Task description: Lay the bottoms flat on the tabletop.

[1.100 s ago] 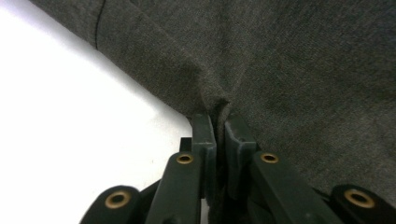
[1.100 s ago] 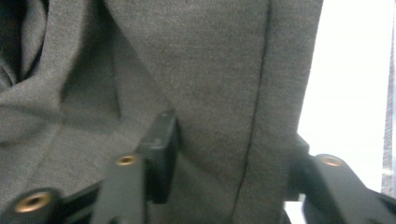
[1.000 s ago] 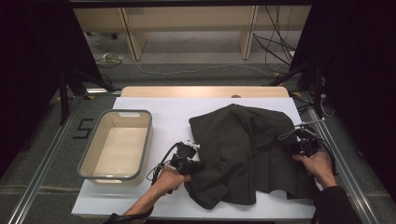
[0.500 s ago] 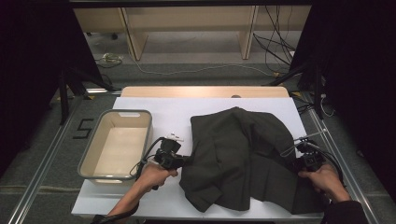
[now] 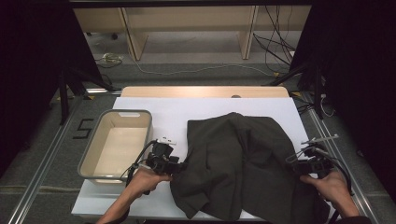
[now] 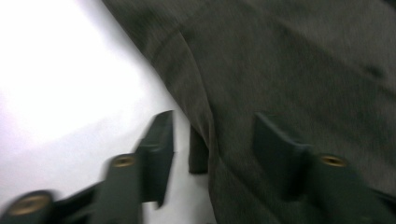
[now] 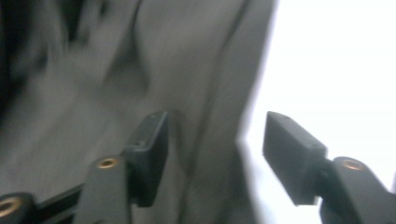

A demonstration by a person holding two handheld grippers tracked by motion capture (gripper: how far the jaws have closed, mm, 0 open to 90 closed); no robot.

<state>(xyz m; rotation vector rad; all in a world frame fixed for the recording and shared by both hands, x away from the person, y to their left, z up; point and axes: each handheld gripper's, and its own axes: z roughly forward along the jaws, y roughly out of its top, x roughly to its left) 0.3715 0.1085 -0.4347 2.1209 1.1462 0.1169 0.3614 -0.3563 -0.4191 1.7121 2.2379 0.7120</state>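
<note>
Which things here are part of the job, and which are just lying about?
In the job: dark garment, left gripper and right gripper, both jaws open at its edges.
Lying about: beige bin, cables on the floor.

Left claw (image 5: 180,166) jaws just opened, apart; right claw (image 5: 293,165) likewise, both held low.

A dark grey garment (image 5: 247,163) of matt woven cloth lies on a smooth white table (image 5: 187,109). Beside it sits a beige bin (image 5: 116,144) of smooth plastic.
</note>
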